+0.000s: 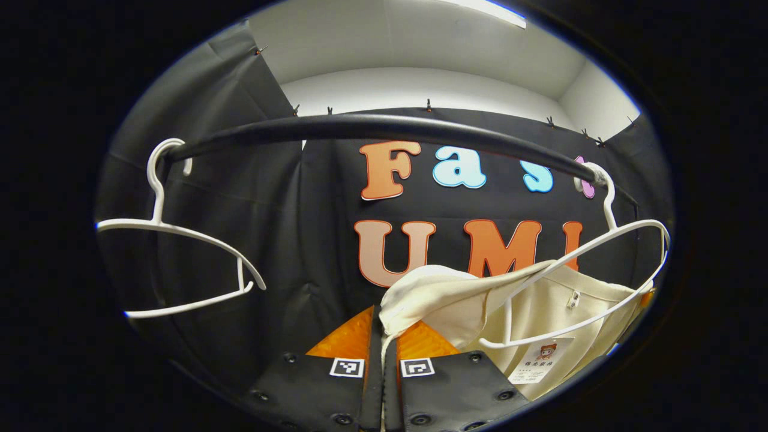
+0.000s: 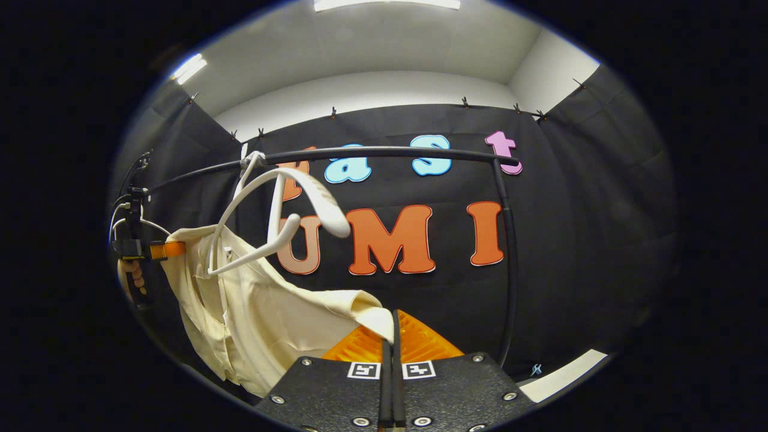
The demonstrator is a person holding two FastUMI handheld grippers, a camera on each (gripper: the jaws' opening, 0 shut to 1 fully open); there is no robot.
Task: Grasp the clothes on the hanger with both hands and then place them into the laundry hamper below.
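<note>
Cloth of a cream shirt (image 1: 558,312) is pinched in both claws while the garment hangs slack under the black rail (image 1: 372,127). In the left gripper view, the left claw (image 1: 382,339) is clenched on a bunched fold of the shirt, its two fingers pressed together with the fabric rising from between them. Just beside that fold, a white hanger (image 1: 606,264) hooks over the rail toward its right end, tilted, with the shirt's collar and a paper tag (image 1: 540,360) lying behind its lower bar. A second white hanger (image 1: 180,264) hangs bare on the rail's left end, well apart from the shirt. In the right gripper view, the right claw (image 2: 391,336) is likewise clenched on a corner of the shirt (image 2: 258,312), whose cloth drapes down and to the left below the rail (image 2: 384,153). The hanger (image 2: 282,204) swings tilted off the rail above the shirt. At the shirt's far edge, the other claw (image 2: 162,249) grips it, with a hand (image 2: 135,279) around its handle below the rail's left end.
</note>
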